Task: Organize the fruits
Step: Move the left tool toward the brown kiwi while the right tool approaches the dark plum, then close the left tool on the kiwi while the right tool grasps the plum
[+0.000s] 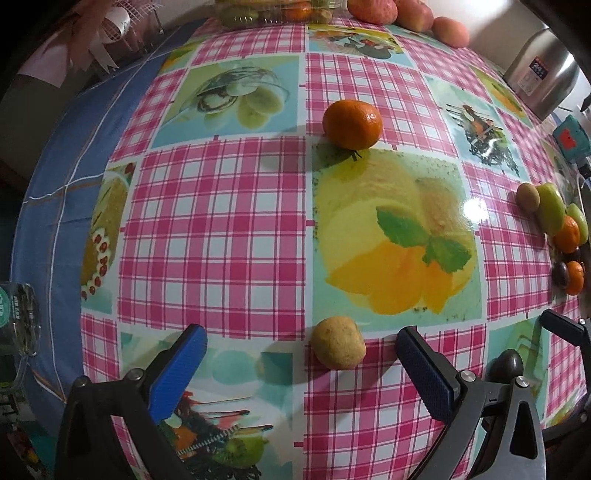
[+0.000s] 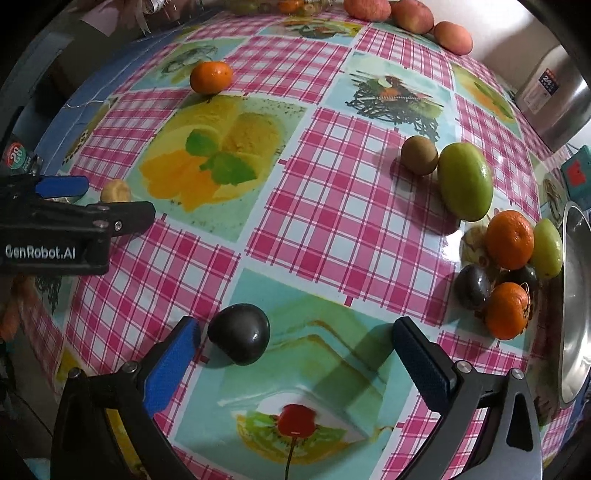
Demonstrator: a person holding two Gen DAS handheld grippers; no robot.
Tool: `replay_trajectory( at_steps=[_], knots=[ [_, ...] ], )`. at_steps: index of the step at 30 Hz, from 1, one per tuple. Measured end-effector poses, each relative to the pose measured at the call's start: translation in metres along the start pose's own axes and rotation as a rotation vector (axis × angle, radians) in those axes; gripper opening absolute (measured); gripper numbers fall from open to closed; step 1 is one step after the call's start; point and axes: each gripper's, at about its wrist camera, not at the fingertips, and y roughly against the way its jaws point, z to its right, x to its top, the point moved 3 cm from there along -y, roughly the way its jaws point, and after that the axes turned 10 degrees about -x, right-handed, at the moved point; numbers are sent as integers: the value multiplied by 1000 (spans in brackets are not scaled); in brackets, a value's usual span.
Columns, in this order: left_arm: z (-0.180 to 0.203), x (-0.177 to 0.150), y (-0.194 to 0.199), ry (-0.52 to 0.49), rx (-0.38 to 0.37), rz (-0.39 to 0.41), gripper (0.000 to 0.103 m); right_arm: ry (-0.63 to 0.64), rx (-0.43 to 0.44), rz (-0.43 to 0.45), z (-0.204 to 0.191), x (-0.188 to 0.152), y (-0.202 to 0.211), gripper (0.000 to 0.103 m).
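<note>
My left gripper (image 1: pixel 301 354) is open, and a small tan fruit (image 1: pixel 338 343) lies on the cloth between its blue pads, untouched. Further ahead sits a tangerine (image 1: pixel 352 124). My right gripper (image 2: pixel 295 350) is open too; a dark plum (image 2: pixel 239 339) rests just inside its left finger (image 2: pixel 171 367). In the right wrist view, a brown kiwi (image 2: pixel 419 155), a green fruit (image 2: pixel 465 181), tangerines (image 2: pixel 509 239), and another dark plum (image 2: pixel 473 287) are clustered at right beside a metal bowl (image 2: pixel 572 332). The left gripper (image 2: pixel 74 206) shows at the left edge there.
A round table wears a pink plaid cloth (image 1: pixel 214 229) with fruit pictures. Reddish apples (image 1: pixel 373 11) and a clear box of fruit (image 1: pixel 266 13) stand at the far edge. A steel pot (image 1: pixel 543 77) is at back right, and a plastic bottle (image 1: pixel 16 325) at left.
</note>
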Motion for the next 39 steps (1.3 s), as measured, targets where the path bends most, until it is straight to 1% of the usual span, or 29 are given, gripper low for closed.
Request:
replay_trajectory(
  at_steps=[1,2,4,5,6,7,8,9,10,11,12,13,14,15,16,17,18,20,23,24,25,28,29,31,34,37,39],
  knots=[
    [5,-11,3,0,-3,2,103,-3,4,-6,0,-1,1,103],
    [6,-15,6,1,-5,2,103,-5,7,-6,0,-1,2,102],
    [10,-23,11,1,-14,2,101,-7,7,3,2,-4,7,95],
    [13,-25,13,-4,-9,-1,100,-4,8,13,0,-5,10,85],
    [15,-24,15,-14,-10,-1,96,-1,14,20,-5,-1,10,75],
    [18,-24,17,-23,-14,0,91,3,22,27,-5,-3,14,71],
    [21,-26,19,-33,-20,-1,88,3,34,28,-4,-6,17,65],
    [24,-27,22,-43,-29,-3,82,1,46,28,-4,-7,19,58],
    [26,-28,24,-51,-38,-6,77,-4,61,27,-7,-7,20,54],
    [30,-29,27,-59,-47,-10,74,-6,79,25,-6,-7,24,46],
    [32,-30,29,-64,-53,-12,66,-7,101,23,-6,-11,27,39],
    [33,-30,30,-66,-60,-13,55,-9,116,18,-9,-8,27,37],
    [35,-30,33,-65,-74,-13,49,-12,127,15,-9,-12,29,33],
    [36,-30,35,-54,-99,-17,37,-17,137,13,-9,-15,30,30],
    [36,-30,37,-35,-132,-25,29,-22,141,13,-9,-16,31,30],
    [37,-29,37,-19,-156,-35,28,-27,138,16,-8,-18,32,30],
    [36,-28,38,-1,-176,-41,28,-28,137,19,-9,-17,33,30],
    [37,-28,42,19,-180,-39,28,-33,146,25,-7,-22,36,29],
    [41,-28,53,31,-190,-17,28,-57,175,41,2,-27,44,29],
    [42,-27,57,38,-195,-10,28,-66,189,47,4,-18,44,29],
    [44,-26,62,45,-198,-4,28,-74,201,59,8,-17,48,29],
    [53,-24,76,66,-187,16,28,-94,223,95,14,-21,59,29],
    [56,-23,80,76,-187,22,28,-99,233,99,13,-17,61,29],
    [60,-22,89,101,-198,34,28,-109,239,106,16,-20,64,29],
    [66,-20,91,123,-178,42,28,-120,243,102,13,-13,65,29],
    [77,-16,87,123,-139,38,28,-144,234,93,20,-11,64,29],
    [85,-15,83,127,-131,35,28,-171,227,89,24,-7,59,29]
  ],
)
